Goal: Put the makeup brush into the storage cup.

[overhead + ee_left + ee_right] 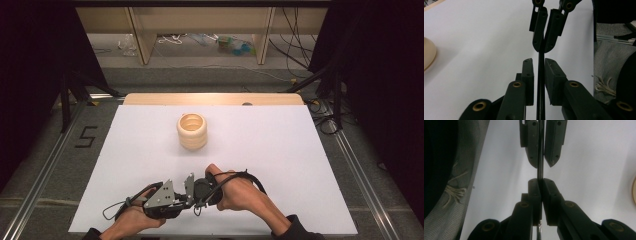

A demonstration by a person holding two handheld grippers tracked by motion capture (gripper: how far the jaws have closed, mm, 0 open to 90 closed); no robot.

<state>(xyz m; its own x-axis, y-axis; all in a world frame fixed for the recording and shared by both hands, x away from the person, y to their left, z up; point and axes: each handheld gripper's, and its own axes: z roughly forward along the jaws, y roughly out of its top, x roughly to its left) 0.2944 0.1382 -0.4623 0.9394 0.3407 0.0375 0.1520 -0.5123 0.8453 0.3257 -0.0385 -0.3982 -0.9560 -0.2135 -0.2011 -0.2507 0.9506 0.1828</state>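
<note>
Near the table's front edge my two grippers face each other tip to tip, left gripper (185, 196) and right gripper (199, 192), each in one hand. A thin black strip (541, 65) runs straight from one to the other. In the right gripper view my right gripper (539, 181) is shut on the strip (540, 172). The left gripper (538, 61) has the strip between its jaws, with a narrow gap still showing beside it. A ribbed, pale wooden cup (192, 131) stands upright mid-table, well beyond both grippers.
A white sheet (280, 150) covers the table, with a wooden edge (212, 98) at the far side. Metal rails (357, 172) run along both sides. Grey floor with a frayed white cord (602, 86) lies past the table's edge. Shelves and cables stand beyond.
</note>
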